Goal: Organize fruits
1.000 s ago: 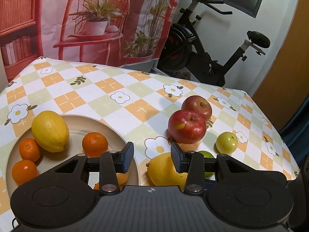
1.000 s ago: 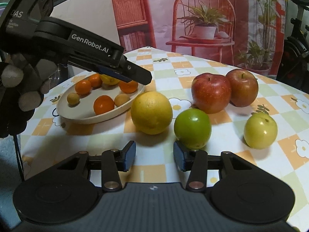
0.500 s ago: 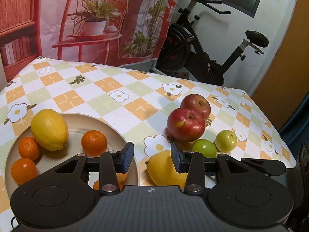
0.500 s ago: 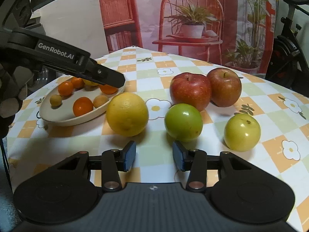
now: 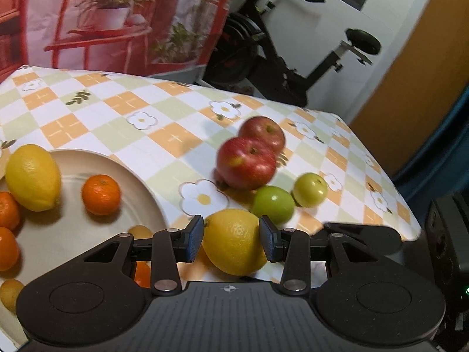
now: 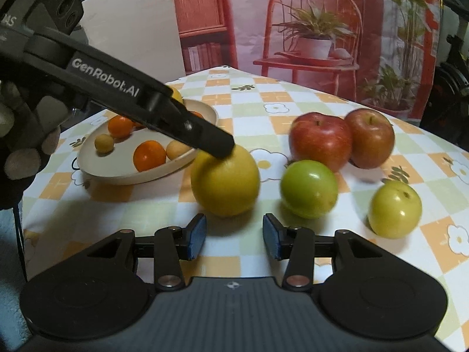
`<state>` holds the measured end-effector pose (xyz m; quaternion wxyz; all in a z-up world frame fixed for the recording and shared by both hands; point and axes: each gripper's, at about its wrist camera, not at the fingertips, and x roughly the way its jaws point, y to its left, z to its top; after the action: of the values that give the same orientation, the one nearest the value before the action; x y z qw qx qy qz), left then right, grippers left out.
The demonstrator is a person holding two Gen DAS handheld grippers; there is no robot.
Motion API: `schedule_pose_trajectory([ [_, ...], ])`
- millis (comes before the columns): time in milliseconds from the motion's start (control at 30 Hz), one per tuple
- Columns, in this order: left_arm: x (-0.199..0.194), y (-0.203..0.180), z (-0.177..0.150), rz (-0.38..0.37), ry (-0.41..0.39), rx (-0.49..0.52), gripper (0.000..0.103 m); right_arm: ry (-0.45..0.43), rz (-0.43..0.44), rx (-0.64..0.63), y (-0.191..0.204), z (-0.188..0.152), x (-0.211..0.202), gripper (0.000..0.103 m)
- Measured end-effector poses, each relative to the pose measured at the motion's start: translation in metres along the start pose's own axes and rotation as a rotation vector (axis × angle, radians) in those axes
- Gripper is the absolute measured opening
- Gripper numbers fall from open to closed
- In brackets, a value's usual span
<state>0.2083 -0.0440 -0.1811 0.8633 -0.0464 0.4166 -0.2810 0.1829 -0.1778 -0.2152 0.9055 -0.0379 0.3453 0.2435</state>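
Table (image 5: 176,135): the checked, flower-print cloth fills the middle of both views and carries all the fruit.

Plate (image 5: 140,182): at lower left of the left wrist view. It holds a lemon (image 5: 32,177), several oranges (image 5: 101,195) and some smaller yellow fruit.

Loose fruit: two red apples (image 6: 319,139) touch each other right of centre in the right wrist view. A green apple (image 6: 307,189) and a yellow-green apple (image 6: 394,209) lie below them, on the cloth.

Target, judged: the large yellow citrus (image 5: 234,242), on the cloth just beside the plate rim.

Left gripper (image 5: 231,239): jaws stand apart, one on each side of the citrus. Whether the pads press on it cannot be told. In the right wrist view its finger (image 6: 205,138) reaches the top of the fruit.

Right gripper (image 6: 234,236): jaws apart and empty, short of the citrus, which lies above them in frame.

Governing relation: the left gripper is nearer. The citrus is nearly round, so no long axis constrains the grip. The plate lies to frame left.
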Motion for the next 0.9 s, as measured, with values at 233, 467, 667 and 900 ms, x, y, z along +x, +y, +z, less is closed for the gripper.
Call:
schedule_pose_trajectory([
  [233, 0.004, 0.000, -0.001, -0.030, 0.016, 0.008, 0.044, 0.004, 0.004, -0.023, 0.003, 0.005, 0.009, 0.049],
  [467, 0.006, 0.005, 0.002, -0.047, 0.028, -0.021, 0.044, -0.009, 0.003, -0.018, 0.002, 0.007, 0.011, 0.054],
  [667, 0.010, 0.014, 0.005, -0.070, 0.040, -0.077, 0.044, -0.015, 0.013, -0.014, 0.000, 0.008, 0.012, 0.053],
  [900, 0.015, 0.018, 0.006, -0.091, 0.053, -0.100, 0.049, -0.015, 0.009, -0.010, 0.000, 0.007, 0.013, 0.053],
])
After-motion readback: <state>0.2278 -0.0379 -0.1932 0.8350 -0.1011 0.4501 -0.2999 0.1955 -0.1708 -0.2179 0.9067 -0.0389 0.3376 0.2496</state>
